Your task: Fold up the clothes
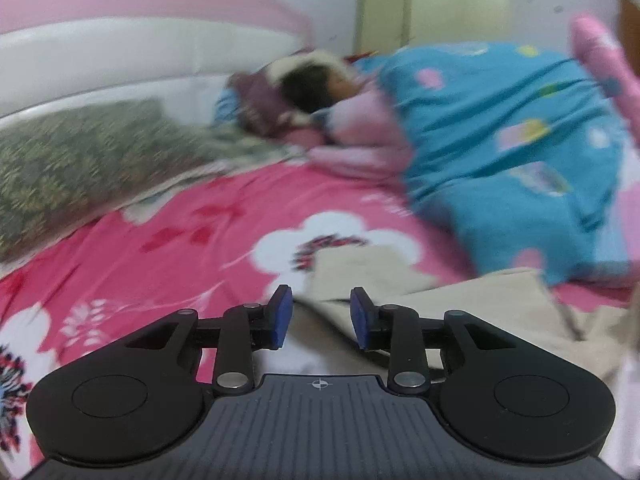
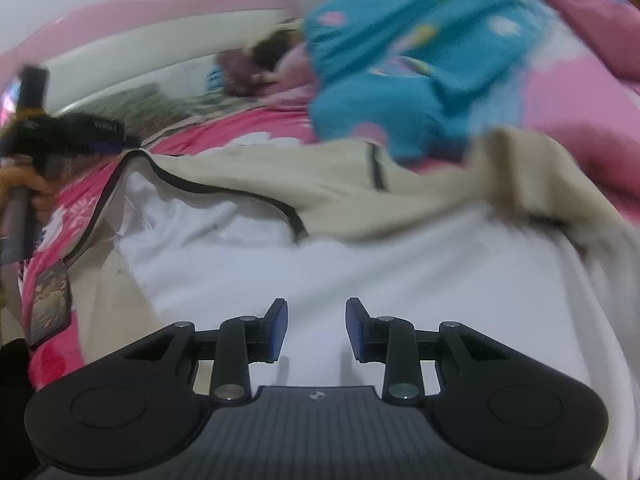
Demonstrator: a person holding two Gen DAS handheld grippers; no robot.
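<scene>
The left gripper (image 1: pixel 320 318) hung with its blue pads (image 1: pixel 281 316) spread and nothing between them, above the near edge of the beige zip-up jacket with white lining (image 2: pixel 280 184). The jacket lay open on the pink floral bedsheet (image 1: pixel 160 240), spreading rightward. The right gripper (image 2: pixel 316 330) hovered over the white lining, its fingers likewise parted and empty. A person lay under a blue patterned quilt (image 1: pixel 500 140) at the far side. Both views were blurred, so a hurried pinch could miss the hem or catch the sheet as well.

A home bedroom: a bed with pink floral sheet (image 1: pixel 168 240), padded headboard (image 1: pixel 120 60) and blue quilt (image 1: pixel 500 140).
</scene>
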